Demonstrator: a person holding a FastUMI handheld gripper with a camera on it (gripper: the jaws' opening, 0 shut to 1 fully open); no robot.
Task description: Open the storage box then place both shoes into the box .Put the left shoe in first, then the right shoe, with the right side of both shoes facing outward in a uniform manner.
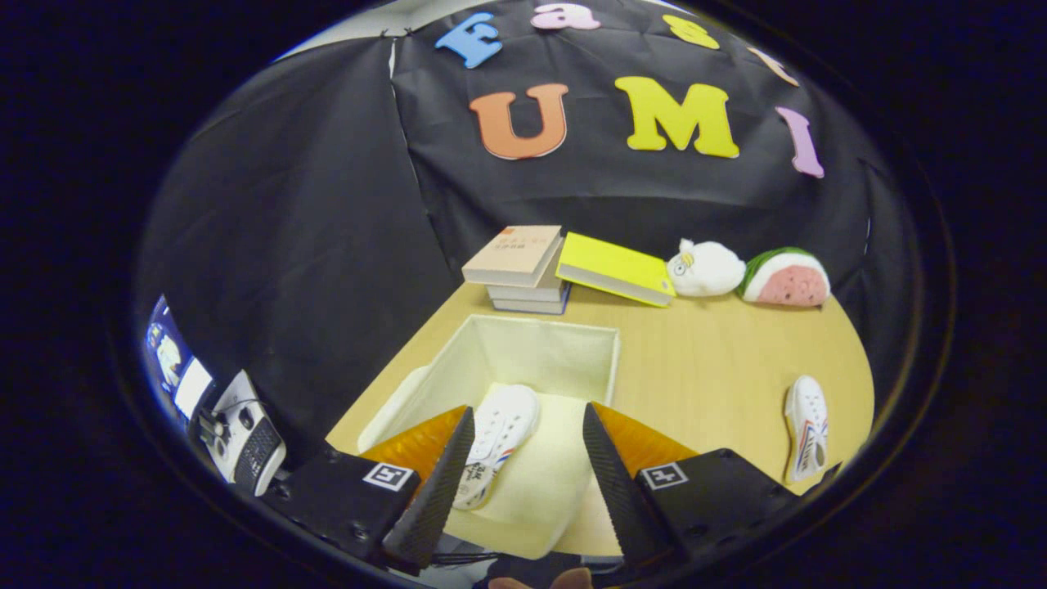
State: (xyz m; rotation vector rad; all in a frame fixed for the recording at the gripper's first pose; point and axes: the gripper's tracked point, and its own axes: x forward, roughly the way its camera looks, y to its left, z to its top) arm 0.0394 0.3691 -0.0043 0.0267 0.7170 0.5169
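Observation:
An open cream fabric storage box (564,335) stands on the wooden table just ahead of my fingers. One white shoe (501,433) with red and blue stripes lies on its side on the box floor, close to the left finger (438,483). My gripper (527,425) hangs above the box, open, with nothing between its fingers. The second white shoe (806,425) lies on the table to the right of the box, beyond the right finger (613,474).
A stack of books (515,270) and a yellow book (613,268) lie behind the box. A white plush toy (705,268) and a watermelon plush (787,278) sit at the table's back right. The box lid (393,409) rests against the box's left side.

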